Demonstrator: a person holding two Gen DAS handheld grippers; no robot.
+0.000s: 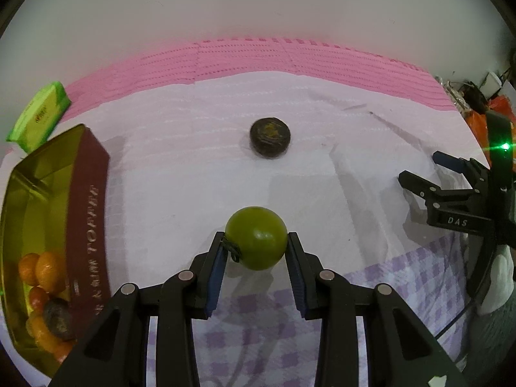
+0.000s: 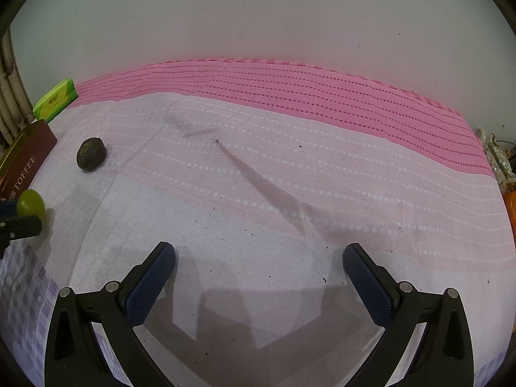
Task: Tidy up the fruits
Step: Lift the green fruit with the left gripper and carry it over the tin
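Observation:
My left gripper (image 1: 254, 242) is shut on a round green fruit (image 1: 256, 237), held just above the pale cloth; the fruit also shows at the left edge of the right wrist view (image 2: 30, 204). A dark wrinkled fruit (image 1: 270, 137) lies on the cloth further ahead, and it shows in the right wrist view (image 2: 91, 154) too. A gold-lined toffee tin (image 1: 87, 193) to the left holds several orange fruits (image 1: 42, 271) and one dark fruit (image 1: 58, 319). My right gripper (image 2: 258, 254) is open and empty over bare cloth; it shows at the right of the left wrist view (image 1: 419, 174).
A green packet (image 1: 40, 116) lies beyond the tin at the far left. A pink woven cloth (image 2: 290, 96) covers the back, against a plain wall. A purple checked cloth (image 1: 251, 322) lies at the front. Clutter sits off the right edge (image 1: 477, 96).

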